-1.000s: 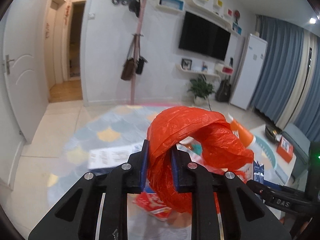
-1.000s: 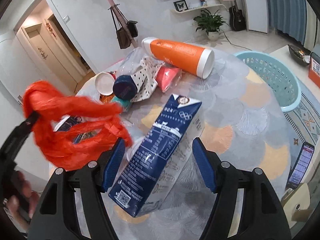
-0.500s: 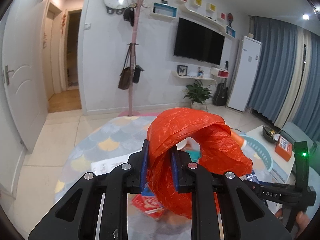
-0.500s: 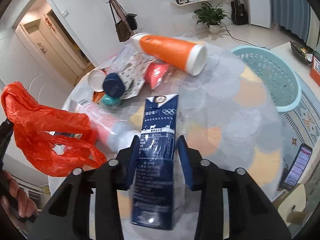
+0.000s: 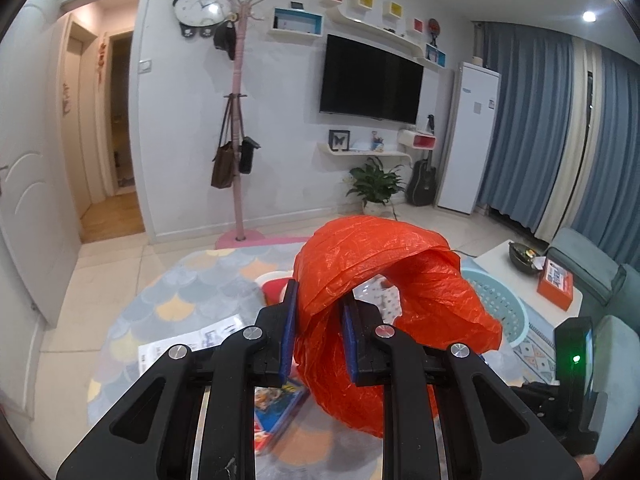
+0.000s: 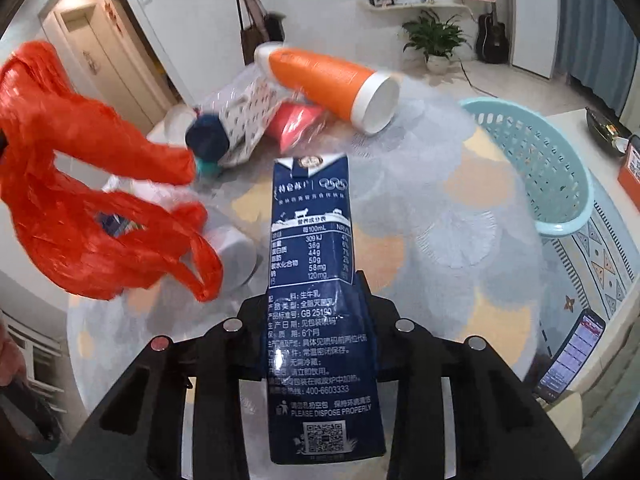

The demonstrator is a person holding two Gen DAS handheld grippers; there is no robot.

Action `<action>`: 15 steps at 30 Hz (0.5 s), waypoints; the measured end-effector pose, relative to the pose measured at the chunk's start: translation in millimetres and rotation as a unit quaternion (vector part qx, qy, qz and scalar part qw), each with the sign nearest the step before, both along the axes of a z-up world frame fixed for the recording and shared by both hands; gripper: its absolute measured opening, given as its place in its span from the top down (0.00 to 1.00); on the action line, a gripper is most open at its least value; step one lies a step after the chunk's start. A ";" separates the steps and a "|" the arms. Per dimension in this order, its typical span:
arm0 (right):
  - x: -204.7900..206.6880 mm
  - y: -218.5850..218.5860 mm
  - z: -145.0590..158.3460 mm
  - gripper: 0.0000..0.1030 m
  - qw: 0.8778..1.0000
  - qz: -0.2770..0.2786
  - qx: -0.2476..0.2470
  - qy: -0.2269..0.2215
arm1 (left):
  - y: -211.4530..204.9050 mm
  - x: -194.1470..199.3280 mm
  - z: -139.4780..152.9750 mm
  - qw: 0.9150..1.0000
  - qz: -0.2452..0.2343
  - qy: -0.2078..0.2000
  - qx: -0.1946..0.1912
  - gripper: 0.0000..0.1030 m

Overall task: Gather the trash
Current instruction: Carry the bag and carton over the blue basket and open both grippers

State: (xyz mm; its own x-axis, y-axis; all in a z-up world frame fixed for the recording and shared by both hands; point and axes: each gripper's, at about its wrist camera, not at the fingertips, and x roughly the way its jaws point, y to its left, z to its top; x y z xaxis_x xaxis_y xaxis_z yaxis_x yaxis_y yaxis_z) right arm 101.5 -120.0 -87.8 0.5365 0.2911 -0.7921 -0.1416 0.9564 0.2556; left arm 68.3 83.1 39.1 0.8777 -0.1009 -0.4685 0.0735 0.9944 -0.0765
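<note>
While the left gripper (image 5: 318,334) pinches a bunched part of the orange plastic bag (image 5: 384,308) between its blue pads, the rest of the bag hangs to the right of it and below it. The jaws of the right gripper (image 6: 316,316) have just been closing, and now they press on both sides of the dark blue milk carton (image 6: 314,264), which points away from the gripper over the round rug (image 6: 440,216). Beyond the carton lies an orange bottle (image 6: 332,80) among other trash. To the right of the right gripper stands a light blue basket (image 6: 560,168). The bag hangs to its left.
</note>
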 end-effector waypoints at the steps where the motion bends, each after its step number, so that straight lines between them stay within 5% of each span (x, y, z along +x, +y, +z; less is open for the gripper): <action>1: -1.6 -4.4 5.1 0.70 1.000 -0.002 0.002 -0.011 | -4.6 0.5 2.3 1.000 -0.004 -0.003 0.003 0.82; 8: -2.7 -54.8 64.8 0.70 0.993 -0.044 0.009 -0.105 | -50.7 14.2 34.8 0.998 -0.044 -0.037 0.010 0.82; 15: 23.4 -137.2 88.4 0.70 0.983 -0.124 0.021 -0.133 | -121.3 41.0 64.2 0.993 -0.096 -0.068 0.015 0.82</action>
